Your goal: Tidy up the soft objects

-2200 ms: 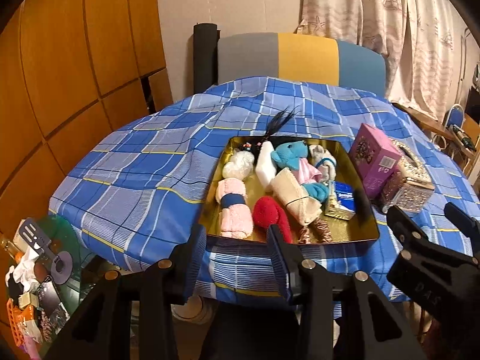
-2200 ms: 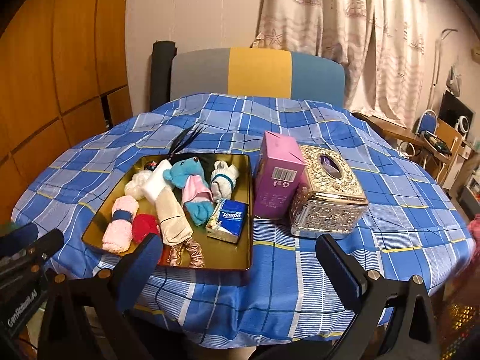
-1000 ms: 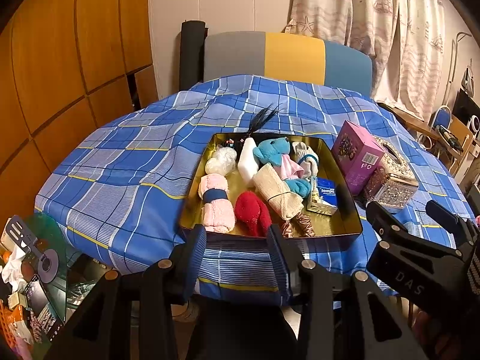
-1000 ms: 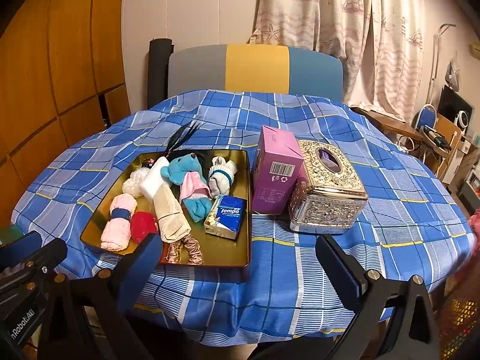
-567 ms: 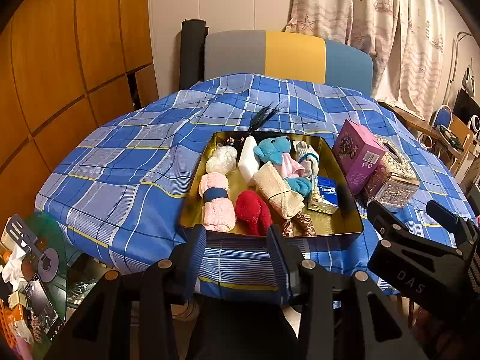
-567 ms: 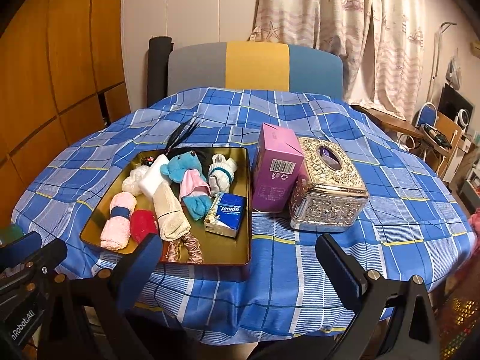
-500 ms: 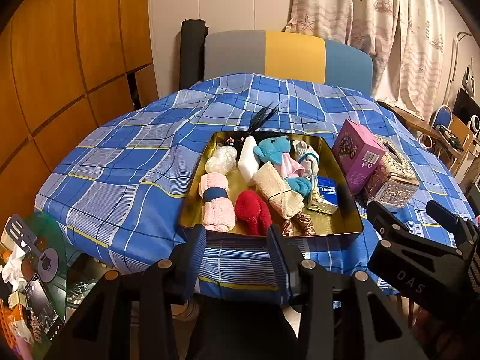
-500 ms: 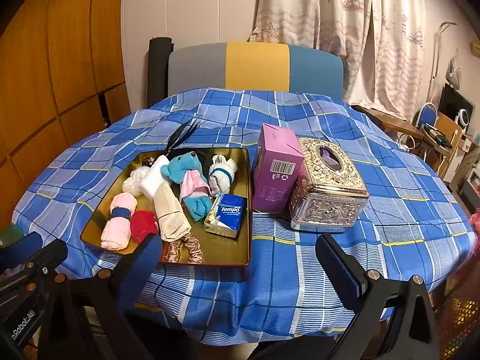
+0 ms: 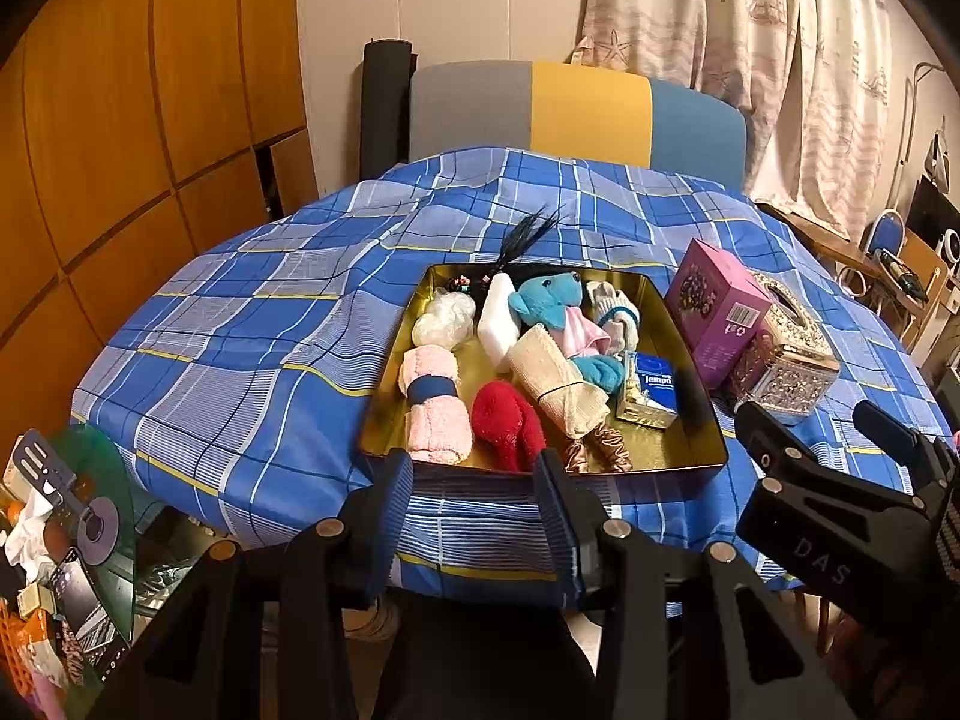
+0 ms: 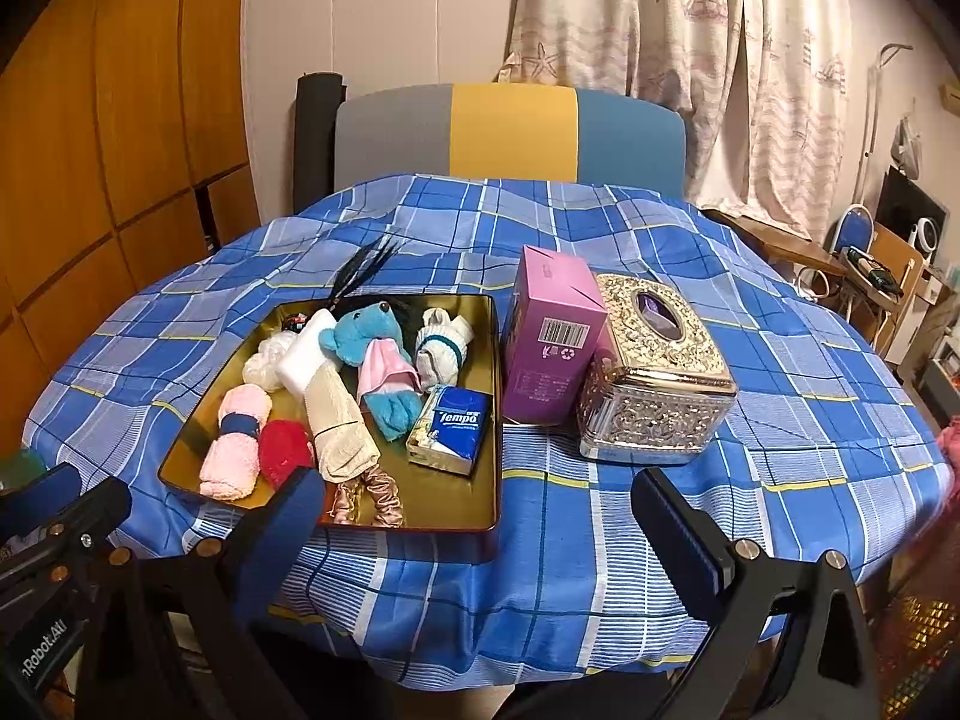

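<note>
Nearest me, both tongs hung short of the worktop's (image 10: 540, 570) edge, gripping nothing: the left tongs (image 9: 474, 498) parted a little, the right tongs (image 10: 474, 516) spread wide. Just past them sat the gold tray (image 10: 474, 498) on the blue checked cloth, crowded with soft things: a pink rolled towel (image 10: 234, 444) beside a red plush (image 10: 285, 450), a beige roll (image 10: 339, 420), a tissue pack (image 10: 450, 429), and further in a teal bear (image 10: 366, 330). Right of the tray stood a purple box (image 10: 555, 336) touching a silver tissue holder (image 10: 654, 366). Beyond was a striped chair (image 10: 510, 132).
</note>
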{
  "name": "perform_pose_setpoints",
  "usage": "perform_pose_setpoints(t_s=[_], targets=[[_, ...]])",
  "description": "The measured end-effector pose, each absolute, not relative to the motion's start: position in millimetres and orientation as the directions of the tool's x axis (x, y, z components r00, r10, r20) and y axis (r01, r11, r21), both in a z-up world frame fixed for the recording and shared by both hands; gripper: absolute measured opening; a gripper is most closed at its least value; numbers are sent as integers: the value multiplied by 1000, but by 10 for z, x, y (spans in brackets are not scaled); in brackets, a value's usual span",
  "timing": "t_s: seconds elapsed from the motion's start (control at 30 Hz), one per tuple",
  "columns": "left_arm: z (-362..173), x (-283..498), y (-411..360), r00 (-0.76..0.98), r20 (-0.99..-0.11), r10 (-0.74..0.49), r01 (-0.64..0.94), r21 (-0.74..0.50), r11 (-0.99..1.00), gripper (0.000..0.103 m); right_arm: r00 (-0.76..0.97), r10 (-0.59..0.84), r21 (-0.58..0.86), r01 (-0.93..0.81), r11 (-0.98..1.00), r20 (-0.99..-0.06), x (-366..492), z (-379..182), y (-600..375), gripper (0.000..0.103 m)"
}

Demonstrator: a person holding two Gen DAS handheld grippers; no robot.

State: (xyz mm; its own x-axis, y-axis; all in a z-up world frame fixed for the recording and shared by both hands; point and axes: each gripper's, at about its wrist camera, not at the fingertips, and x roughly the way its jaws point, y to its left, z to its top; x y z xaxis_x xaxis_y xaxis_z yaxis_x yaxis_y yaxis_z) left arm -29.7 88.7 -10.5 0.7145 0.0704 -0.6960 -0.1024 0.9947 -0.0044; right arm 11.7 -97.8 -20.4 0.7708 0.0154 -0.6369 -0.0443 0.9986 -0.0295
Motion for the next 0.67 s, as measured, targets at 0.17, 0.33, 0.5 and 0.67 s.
perform_pose_setpoints(t_s=[0.17,0.33,0.5,0.67], targets=[[-115,-288,893,709,-701,69,-102,-5,995,42,769,17,-30,-47,998,-639,120,-211,-977,103],[-134,-280,883,706,-705,68,-101,-6,995,42,768,12,-34,-45,998,-640,128,-223,-974,103],[-149,-268,890,702,-709,70,-106,-7,994,42,766,12,-31,-42,999,-643,139,-239,-982,103],[-167,-265,901,706,-701,98,-129,9,992,42,762,17,-25,-43,999,-648,150,-249,-994,103]])
